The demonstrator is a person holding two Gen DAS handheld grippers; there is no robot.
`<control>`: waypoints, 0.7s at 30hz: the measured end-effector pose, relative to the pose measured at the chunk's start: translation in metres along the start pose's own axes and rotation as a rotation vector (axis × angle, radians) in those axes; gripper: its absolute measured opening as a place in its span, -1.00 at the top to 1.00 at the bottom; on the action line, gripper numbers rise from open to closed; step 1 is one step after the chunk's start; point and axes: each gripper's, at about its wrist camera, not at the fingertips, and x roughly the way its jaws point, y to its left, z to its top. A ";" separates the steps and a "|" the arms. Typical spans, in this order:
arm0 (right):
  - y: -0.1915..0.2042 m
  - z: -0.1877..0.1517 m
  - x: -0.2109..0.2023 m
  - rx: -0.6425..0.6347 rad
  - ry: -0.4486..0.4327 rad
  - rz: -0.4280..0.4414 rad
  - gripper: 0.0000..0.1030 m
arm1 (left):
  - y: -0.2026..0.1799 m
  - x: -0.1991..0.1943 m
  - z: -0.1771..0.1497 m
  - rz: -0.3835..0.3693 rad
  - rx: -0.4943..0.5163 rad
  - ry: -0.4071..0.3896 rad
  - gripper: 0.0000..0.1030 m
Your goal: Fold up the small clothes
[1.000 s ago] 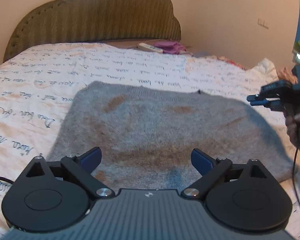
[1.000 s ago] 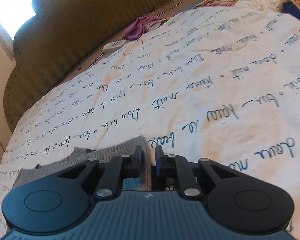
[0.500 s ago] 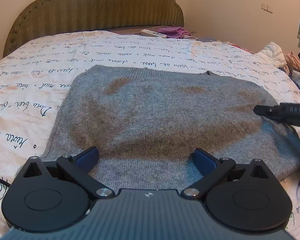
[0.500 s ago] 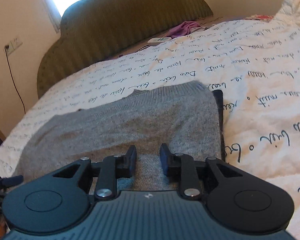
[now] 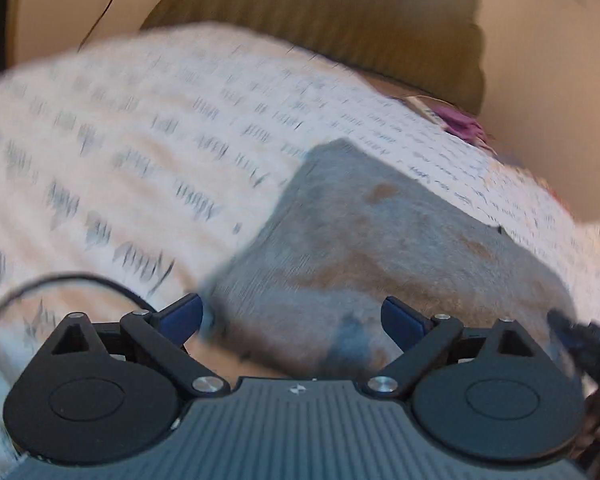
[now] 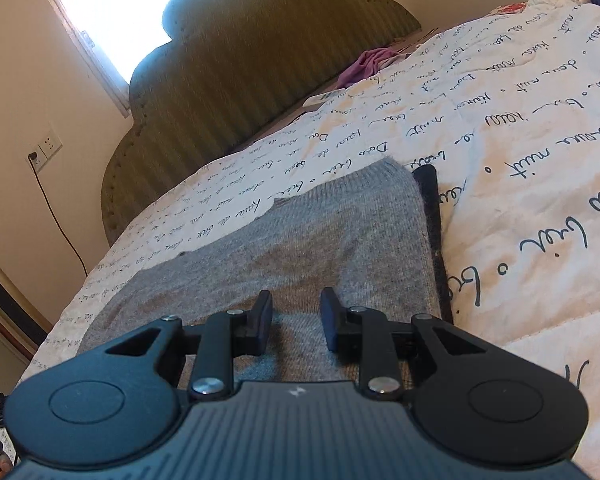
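The grey sweater [image 6: 300, 240] lies folded flat on the bed [image 6: 520, 128], a dark edge showing along one side. Left gripper [image 5: 292, 316] hangs over its near corner, jaws wide apart (picture's blurred). Right gripper [image 6: 296, 320] sits low above the knit, jaws partly apart, gripping nothing.

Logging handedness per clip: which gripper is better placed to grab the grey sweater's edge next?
Probably the left gripper: its wide-open jaws straddle the grey sweater at its near corner. The right gripper sits over mid-fabric.
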 end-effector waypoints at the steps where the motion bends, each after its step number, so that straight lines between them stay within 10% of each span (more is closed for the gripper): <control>1: -0.002 0.000 0.000 0.013 -0.002 0.009 0.51 | 0.004 -0.001 -0.001 -0.012 -0.044 -0.005 -0.84; 6: -0.007 0.000 -0.001 0.044 -0.007 0.032 0.51 | 0.008 0.004 0.005 -0.152 -0.246 0.000 -0.84; 21: -0.014 -0.001 -0.003 0.086 -0.016 0.064 0.51 | 0.032 -0.001 -0.009 -0.217 -0.614 -0.016 -0.38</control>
